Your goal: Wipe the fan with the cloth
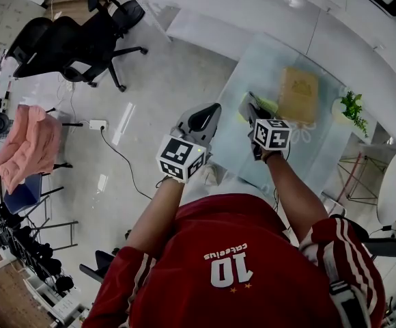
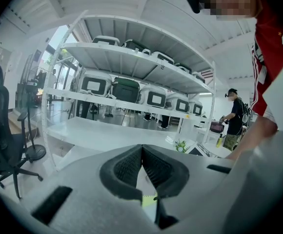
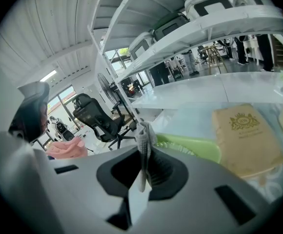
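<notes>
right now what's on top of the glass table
A green fan, a tan gold-crested box, a potted plant. The right gripper, shut on a grey cloth, hides part of the fan.

Cloth (image 3: pixel 142 139): grey, with a fine woven texture. Fan (image 3: pixel 192 146): pale lime green. Box (image 3: pixel 246 136): tan, with a gold emblem printed on its top. Right gripper (image 3: pixel 145 155) and left gripper (image 2: pixel 142 152): light grey shells with black ribbed pads, each bearing a cube of black-and-white square markers. Person's shirt (image 1: pixel 218 265): red, with a white numeral 10 and white stripes on the sleeves. Towel (image 1: pixel 27 145): salmon pink. Office chairs (image 1: pixel 75 43): black. Potted plant (image 1: pixel 352 106): green leaves, white pot.
</notes>
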Action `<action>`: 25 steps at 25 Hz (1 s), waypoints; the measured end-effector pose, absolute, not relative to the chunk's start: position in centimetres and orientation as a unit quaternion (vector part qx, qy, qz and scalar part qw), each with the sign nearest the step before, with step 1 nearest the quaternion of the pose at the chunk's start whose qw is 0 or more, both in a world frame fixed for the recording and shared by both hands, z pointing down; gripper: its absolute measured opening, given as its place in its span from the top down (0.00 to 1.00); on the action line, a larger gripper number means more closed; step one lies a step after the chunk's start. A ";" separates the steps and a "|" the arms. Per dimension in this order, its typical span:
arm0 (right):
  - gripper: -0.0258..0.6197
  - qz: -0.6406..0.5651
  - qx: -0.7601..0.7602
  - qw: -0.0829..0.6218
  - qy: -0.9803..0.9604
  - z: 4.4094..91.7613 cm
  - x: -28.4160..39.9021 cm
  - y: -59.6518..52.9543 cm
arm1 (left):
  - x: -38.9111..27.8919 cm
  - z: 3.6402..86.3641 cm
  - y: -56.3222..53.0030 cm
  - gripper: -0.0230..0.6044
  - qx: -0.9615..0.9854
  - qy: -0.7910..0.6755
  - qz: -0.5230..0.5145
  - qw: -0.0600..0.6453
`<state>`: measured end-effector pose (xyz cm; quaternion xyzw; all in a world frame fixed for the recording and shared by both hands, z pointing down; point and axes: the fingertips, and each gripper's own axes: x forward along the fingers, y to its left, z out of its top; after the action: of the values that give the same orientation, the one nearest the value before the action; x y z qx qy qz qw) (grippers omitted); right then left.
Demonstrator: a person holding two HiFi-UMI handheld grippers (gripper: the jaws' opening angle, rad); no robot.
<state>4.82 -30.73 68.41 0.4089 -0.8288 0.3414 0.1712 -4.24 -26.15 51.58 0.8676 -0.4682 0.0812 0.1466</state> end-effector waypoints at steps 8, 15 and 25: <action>0.92 0.347 0.422 0.168 -0.820 68.3 6.7 -30.6 | -2.8 51.5 -26.5 0.97 0.875 -0.455 0.088 0.143; 0.92 0.350 0.438 0.167 -0.811 68.6 8.7 -30.3 | -1.2 51.7 -26.8 0.96 0.881 -0.441 0.092 0.144; 0.92 0.356 0.467 0.166 -0.792 69.0 12.8 -30.0 | 1.7 52.0 -27.6 0.96 0.894 -0.414 0.094 0.147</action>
<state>12.78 -30.00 69.05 0.4667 -0.7922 0.3564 0.1657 1.74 -27.60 51.99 0.8937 -0.4136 0.0938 0.1466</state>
